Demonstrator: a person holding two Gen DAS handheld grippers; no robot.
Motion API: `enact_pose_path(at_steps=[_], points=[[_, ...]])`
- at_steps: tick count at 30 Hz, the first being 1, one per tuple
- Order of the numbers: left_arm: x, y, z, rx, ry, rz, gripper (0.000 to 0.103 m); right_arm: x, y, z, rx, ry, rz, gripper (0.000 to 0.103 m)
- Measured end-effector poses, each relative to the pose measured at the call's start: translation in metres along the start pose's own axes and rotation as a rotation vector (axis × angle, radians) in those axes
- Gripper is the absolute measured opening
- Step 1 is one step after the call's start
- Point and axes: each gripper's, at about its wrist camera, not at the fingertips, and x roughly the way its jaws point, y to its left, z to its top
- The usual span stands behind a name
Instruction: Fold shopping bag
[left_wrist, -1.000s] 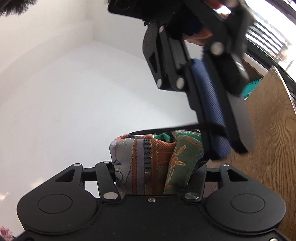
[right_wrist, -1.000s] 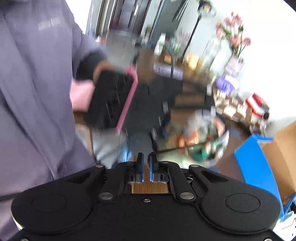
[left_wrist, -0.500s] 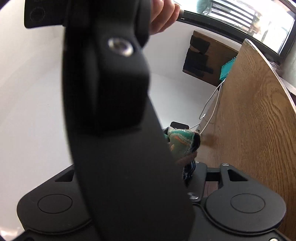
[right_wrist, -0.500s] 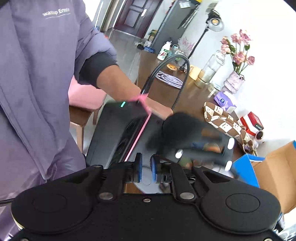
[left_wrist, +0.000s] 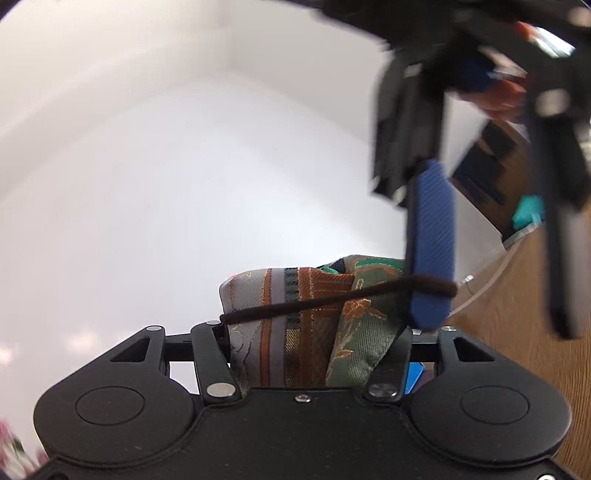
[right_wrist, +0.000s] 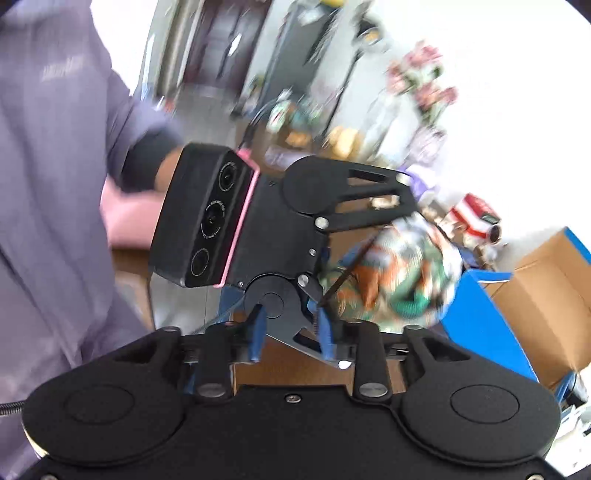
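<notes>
Two tongs blurred, left tongs (left_wrist: 317, 332) hiding folded bag (left_wrist: 306, 317) base

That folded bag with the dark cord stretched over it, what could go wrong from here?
1. The elastic cord is hooked over only one blue pad of the right claw, whose jaws have just been opening; it might slip off and snap back before it circles the bundle.
2. The folded shopping bag is squeezed in the left claw; a sideways tug from the cord could pull it loose and let it unfold.
</notes>
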Motion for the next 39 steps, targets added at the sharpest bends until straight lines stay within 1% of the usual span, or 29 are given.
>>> enact_pose_path(at_steps=[1,3,5,6,7,9,11,12,13,14,15,16,18,19,20,21,24,25,26,27,28,29,30,31,33,35,36,38,39], points=[[0.003,0.008,0.005,-0.066,0.017,0.015,0.053,-0.004,-0.001,0.002,-0.004,-0.027,-0.026,0.046],[0.006,0.020,0.009,-0.146,0.049,0.043,0.053,-0.014,-0.002,0.003,0.021,-0.075,-0.057,0.046],[0.013,0.042,0.013,-0.273,0.093,0.088,0.052,-0.017,-0.002,0.003,0.063,-0.058,-0.073,0.048],[0.015,0.051,0.014,-0.322,0.107,0.117,0.052,-0.015,0.002,0.002,0.049,-0.044,-0.086,0.048],[0.014,0.061,0.015,-0.376,0.099,0.125,0.052,-0.014,0.008,0.001,0.016,-0.039,-0.111,0.048],[0.006,0.088,0.012,-0.538,0.073,0.071,0.053,-0.017,0.016,-0.001,-0.027,-0.056,-0.148,0.048],[-0.004,0.110,0.006,-0.676,0.049,0.004,0.053,-0.028,0.012,-0.003,-0.001,-0.095,-0.195,0.048],[-0.005,0.113,0.006,-0.712,0.049,-0.017,0.053,-0.035,0.007,-0.004,0.029,-0.123,-0.223,0.048],[-0.005,0.116,0.006,-0.769,0.046,-0.050,0.052,-0.049,-0.005,-0.009,0.108,-0.188,-0.285,0.048],[-0.008,0.123,0.004,-0.853,0.027,-0.100,0.053,-0.056,-0.014,-0.014,0.171,-0.235,-0.323,0.050],[-0.011,0.131,-0.002,-0.929,0.027,-0.137,0.052,-0.061,-0.021,-0.019,0.223,-0.268,-0.343,0.056],[-0.014,0.140,-0.007,-1.004,0.027,-0.174,0.052,-0.063,-0.027,-0.025,0.284,-0.305,-0.351,0.064],[-0.003,0.145,-0.016,-1.072,0.014,-0.228,0.052,-0.053,-0.032,-0.039,0.365,-0.354,-0.300,0.071],[-0.005,0.155,-0.017,-1.103,0.010,-0.268,0.052,-0.045,-0.033,-0.042,0.384,-0.359,-0.272,0.071],[-0.010,0.163,-0.014,-1.104,0.004,-0.311,0.052,-0.037,-0.033,-0.045,0.403,-0.364,-0.244,0.071],[-0.012,0.171,-0.008,-1.094,0.000,-0.335,0.052,-0.025,-0.033,-0.049,0.423,-0.374,-0.182,0.071],[-0.014,0.171,0.001,-1.076,-0.018,-0.442,0.052,-0.002,-0.040,-0.057,0.485,-0.408,-0.078,0.072],[-0.022,0.171,-0.002,-1.086,-0.033,-0.498,0.052,0.002,-0.044,-0.061,0.511,-0.417,-0.041,0.076],[-0.016,0.168,-0.005,-1.099,-0.061,-0.571,0.052,0.008,-0.050,-0.062,0.520,-0.426,-0.011,0.079],[-0.003,0.165,-0.008,-1.104,-0.079,-0.616,0.052,0.014,-0.057,-0.063,0.528,-0.435,0.019,0.084],[0.000,0.162,-0.006,-1.102,-0.081,-0.623,0.052,0.019,-0.062,-0.063,0.537,-0.462,0.044,0.084],[0.011,0.167,-0.008,-1.094,-0.076,-0.616,0.052,0.025,-0.067,-0.063,0.546,-0.490,0.068,0.081],[0.019,0.171,-0.010,-1.094,-0.071,-0.612,0.052,0.030,-0.072,-0.062,0.555,-0.517,0.092,0.059],[0.023,0.173,-0.021,-1.103,-0.051,-0.608,0.053,0.034,-0.073,-0.062,0.584,-0.536,0.099,0.051],[0.031,0.181,-0.035,-1.123,-0.028,-0.658,0.055,0.035,-0.074,-0.063,0.633,-0.550,0.068,0.039],[0.035,0.184,-0.036,-1.109,-0.022,-0.714,0.063,0.036,-0.075,-0.071,0.638,-0.566,0.047,0.036],[0.036,0.186,-0.036,-1.106,-0.024,-0.742,0.070,0.036,-0.077,-0.075,0.655,-0.580,0.048,0.034],[0.030,0.187,-0.038,-1.097,-0.048,-0.761,0.072,0.035,-0.078,-0.081,0.681,-0.602,0.062,0.034],[0.026,0.186,-0.039,-1.088,-0.053,-0.753,0.072,0.034,-0.079,-0.082,0.688,-0.615,0.060,0.033]])
